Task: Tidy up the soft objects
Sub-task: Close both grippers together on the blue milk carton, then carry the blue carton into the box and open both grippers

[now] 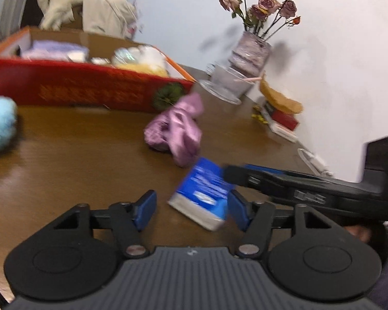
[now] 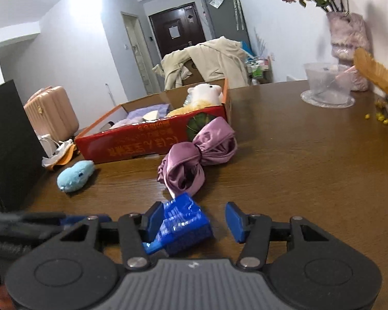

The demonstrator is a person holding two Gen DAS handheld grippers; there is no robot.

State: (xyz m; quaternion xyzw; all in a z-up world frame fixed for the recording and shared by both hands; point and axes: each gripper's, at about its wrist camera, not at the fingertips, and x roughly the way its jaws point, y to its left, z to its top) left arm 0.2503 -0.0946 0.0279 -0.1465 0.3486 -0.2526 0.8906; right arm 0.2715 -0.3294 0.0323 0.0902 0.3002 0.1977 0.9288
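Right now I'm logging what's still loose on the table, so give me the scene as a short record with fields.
surface: brown wooden table
container: red cardboard box, open, already holding soft items
loose soft items: purple satin cloth, light blue plush toy, blue tissue pack
tissue pack: between the fingers of both grippers
left gripper: open
right gripper: open, one pad beside the pack
background: vase of dried roses

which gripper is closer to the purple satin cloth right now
Hard to call; both sit just short of it. The purple cloth lies beyond the blue tissue pack, which is between the right gripper's open fingers and beside the left gripper.
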